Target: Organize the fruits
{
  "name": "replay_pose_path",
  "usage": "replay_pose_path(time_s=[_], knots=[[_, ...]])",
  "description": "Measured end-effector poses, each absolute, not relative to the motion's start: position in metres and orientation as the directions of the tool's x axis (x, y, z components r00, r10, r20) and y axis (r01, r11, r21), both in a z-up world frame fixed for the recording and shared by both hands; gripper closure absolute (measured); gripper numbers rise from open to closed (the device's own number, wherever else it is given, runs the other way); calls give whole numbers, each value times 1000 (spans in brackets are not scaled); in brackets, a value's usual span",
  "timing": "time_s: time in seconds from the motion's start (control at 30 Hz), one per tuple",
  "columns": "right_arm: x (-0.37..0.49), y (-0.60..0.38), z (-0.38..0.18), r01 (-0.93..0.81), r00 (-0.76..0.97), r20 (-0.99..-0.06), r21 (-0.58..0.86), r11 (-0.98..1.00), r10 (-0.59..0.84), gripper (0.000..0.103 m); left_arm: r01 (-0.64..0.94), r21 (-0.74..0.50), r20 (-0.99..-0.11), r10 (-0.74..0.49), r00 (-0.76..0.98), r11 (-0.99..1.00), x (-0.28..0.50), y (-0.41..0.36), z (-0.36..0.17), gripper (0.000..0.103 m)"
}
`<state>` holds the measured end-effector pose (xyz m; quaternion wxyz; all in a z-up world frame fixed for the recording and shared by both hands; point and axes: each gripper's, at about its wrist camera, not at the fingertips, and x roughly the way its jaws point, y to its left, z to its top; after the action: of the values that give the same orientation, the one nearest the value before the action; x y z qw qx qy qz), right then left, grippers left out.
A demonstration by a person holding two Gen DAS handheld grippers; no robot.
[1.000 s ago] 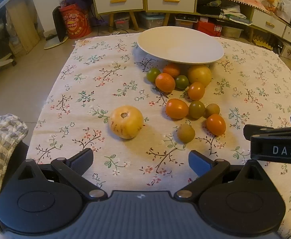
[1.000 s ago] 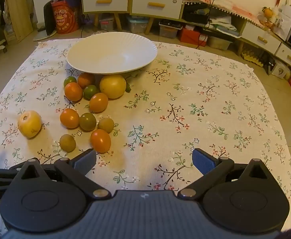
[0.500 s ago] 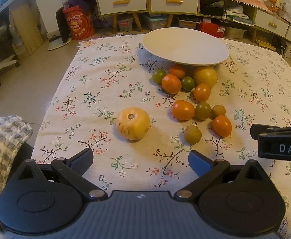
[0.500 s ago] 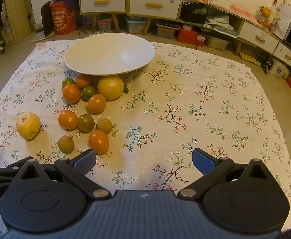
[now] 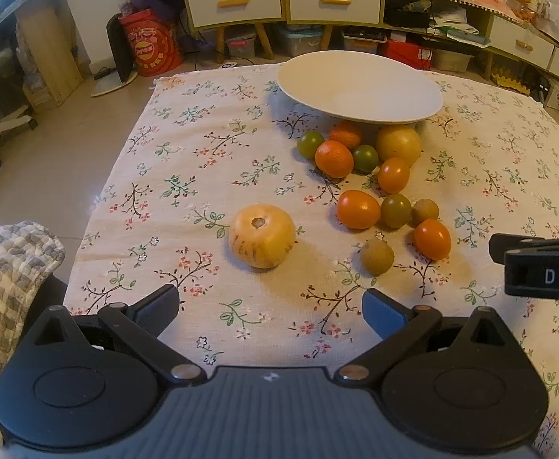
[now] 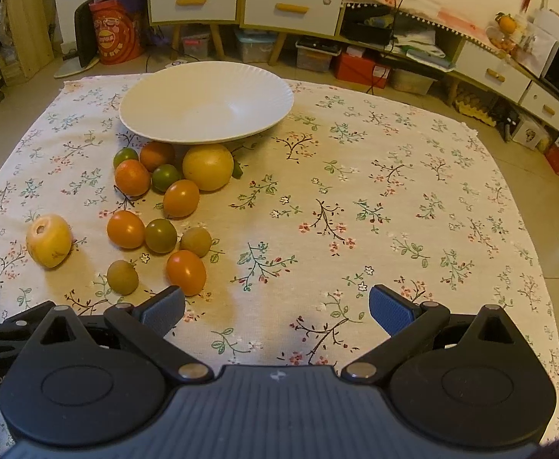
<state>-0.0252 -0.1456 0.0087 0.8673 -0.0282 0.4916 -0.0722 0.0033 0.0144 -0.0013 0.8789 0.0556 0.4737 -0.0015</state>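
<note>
Fruits (image 6: 160, 235) (twelve loose) beside one plate (image 6: 206, 109).

Surface: you have a floral tablecloth (image 6: 375, 199) spread flat | Far side: white plate (image 6: 206, 109) resting on it | Just in front of the plate: cluster of orange and green fruits (image 6: 160, 206), several touching | Apart to their left: striped yellow fruit (image 5: 262, 235) lying alone
</note>
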Motion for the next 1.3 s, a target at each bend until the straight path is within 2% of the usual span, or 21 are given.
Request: replay_pose_path(time_s=[0.43,0.73,1.3], knots=[[-19,-147,14,101,500,-852,-121,987,-156,0,69,98,-842,45,537,993,9,18,4,19],[-9,-161,16,102,482,-868,-80,992,-120,0,100,156,-792,64,607,983,17,19,13,19],[20,-175,5,29,461,-886,74,997,52,0,222,36,-821,-98,563,974,50,42,-2,19]])
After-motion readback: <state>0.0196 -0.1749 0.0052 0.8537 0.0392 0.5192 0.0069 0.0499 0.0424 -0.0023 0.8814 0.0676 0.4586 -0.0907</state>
